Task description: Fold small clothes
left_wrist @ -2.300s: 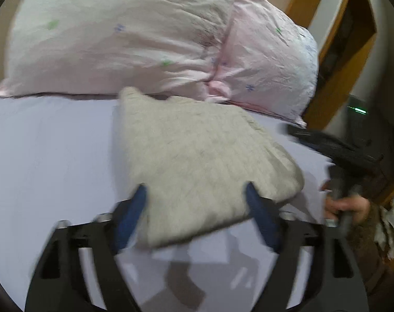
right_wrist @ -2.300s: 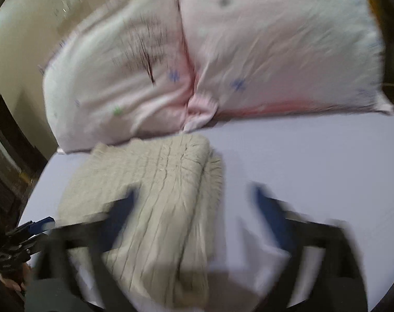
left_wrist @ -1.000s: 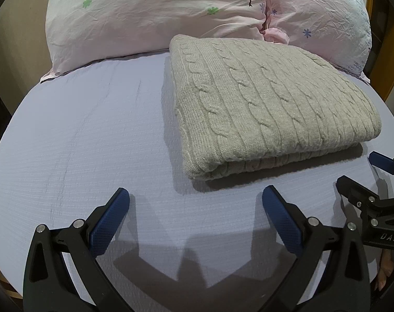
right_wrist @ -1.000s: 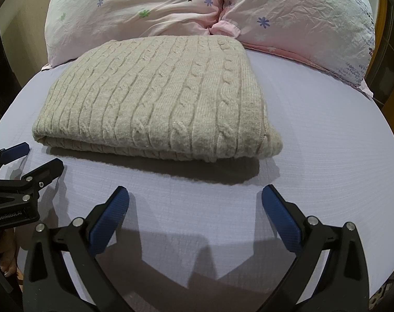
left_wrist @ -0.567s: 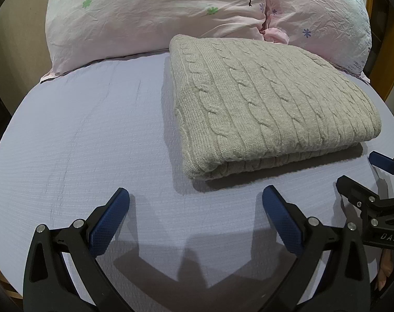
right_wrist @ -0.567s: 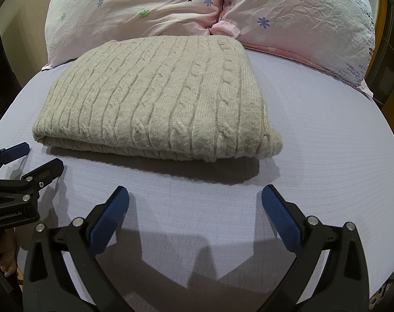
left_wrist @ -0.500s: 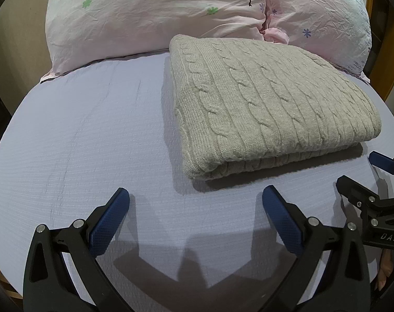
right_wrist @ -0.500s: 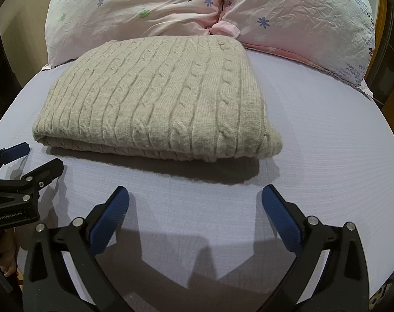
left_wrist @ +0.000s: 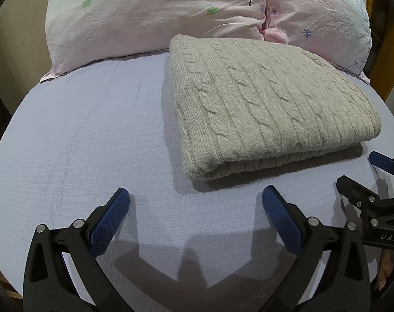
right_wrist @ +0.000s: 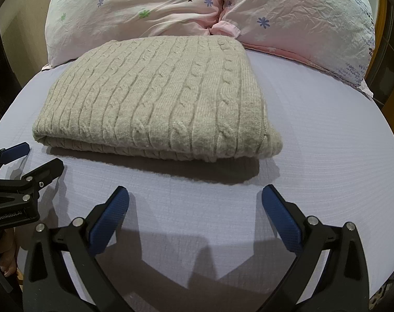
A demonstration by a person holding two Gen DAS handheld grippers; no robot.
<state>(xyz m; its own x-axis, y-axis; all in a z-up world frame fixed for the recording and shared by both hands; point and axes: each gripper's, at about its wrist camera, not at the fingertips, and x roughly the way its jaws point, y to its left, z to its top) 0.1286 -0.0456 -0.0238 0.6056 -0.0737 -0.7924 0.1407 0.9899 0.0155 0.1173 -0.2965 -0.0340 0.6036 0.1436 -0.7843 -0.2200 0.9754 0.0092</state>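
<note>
Nothing has moved: folded sweater [left_wrist: 269, 104] lies beyond both gaping, empty grippers.

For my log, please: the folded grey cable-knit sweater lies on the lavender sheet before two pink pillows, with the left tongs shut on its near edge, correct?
Not quite. In the left wrist view the left tongs are open and short of the sweater, touching nothing. The rest holds: it lies folded on the lavender sheet before the pink pillows.
</note>
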